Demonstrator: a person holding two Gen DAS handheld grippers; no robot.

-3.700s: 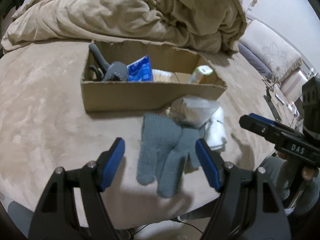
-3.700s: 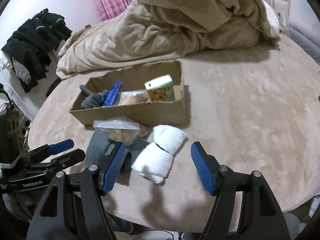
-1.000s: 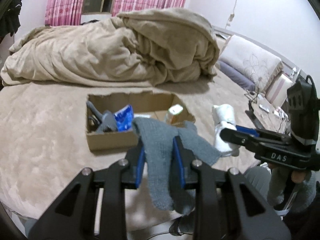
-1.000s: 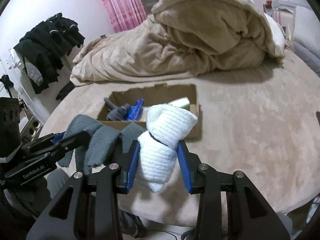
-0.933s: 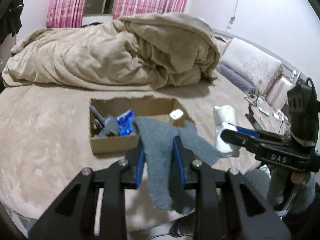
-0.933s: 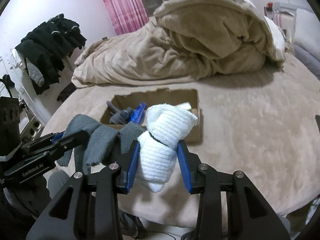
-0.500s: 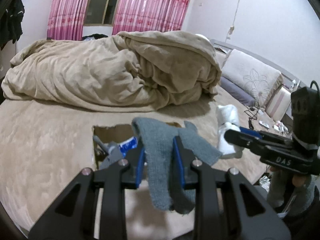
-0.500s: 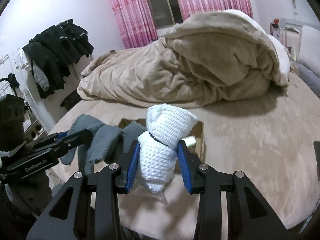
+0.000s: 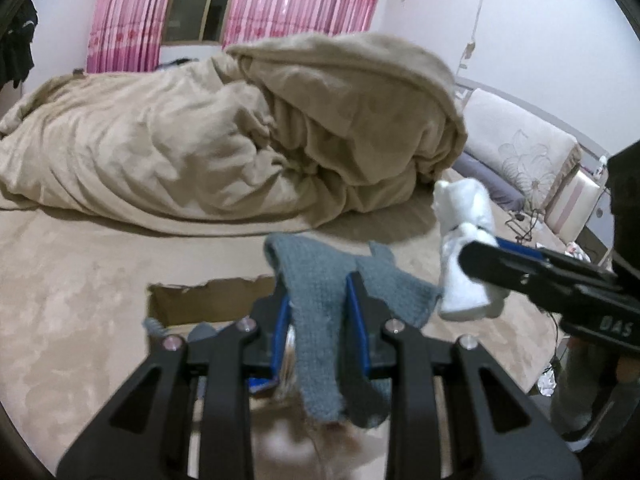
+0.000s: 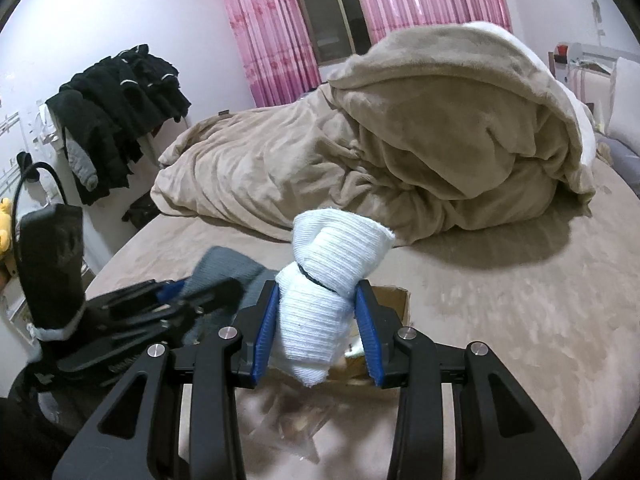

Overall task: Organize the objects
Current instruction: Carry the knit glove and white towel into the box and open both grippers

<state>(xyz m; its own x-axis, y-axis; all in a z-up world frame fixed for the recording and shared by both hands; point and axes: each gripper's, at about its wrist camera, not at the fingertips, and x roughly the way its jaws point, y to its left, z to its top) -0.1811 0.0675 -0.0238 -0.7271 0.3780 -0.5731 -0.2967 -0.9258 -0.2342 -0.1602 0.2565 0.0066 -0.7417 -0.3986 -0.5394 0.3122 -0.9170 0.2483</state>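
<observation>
Two garments are now carried higher than a second ago: the grey glove [image 9: 320, 304] is clamped in the nearly shut left gripper [image 9: 318, 320], the rolled white socks [image 10: 320, 300] in the part-closed right gripper [image 10: 316, 320]. The cardboard box [image 9: 208, 300], at ten o'clock beneath the glove, is judged the drop point.

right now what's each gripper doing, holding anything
Left gripper: closed on the grey knit glove.
Right gripper: closed on the rolled white socks.
</observation>
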